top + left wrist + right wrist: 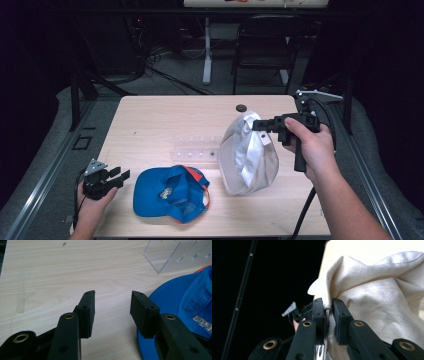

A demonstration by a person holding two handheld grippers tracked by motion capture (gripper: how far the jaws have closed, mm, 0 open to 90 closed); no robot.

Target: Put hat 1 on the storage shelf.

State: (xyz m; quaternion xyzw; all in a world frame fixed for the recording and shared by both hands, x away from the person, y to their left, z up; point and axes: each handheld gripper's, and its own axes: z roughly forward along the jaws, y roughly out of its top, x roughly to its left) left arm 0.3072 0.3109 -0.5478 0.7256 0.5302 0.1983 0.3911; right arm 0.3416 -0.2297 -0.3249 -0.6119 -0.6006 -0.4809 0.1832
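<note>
Right tool (328,308) pinching floppy cream canvas cap (248,155); left tool (121,176) spread beside blue cap (155,192).

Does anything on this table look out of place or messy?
Only mildly: the blue cap lies upside down and crumpled, and the white cap is pinched by the right gripper. Nothing looks spilled or broken.
</note>
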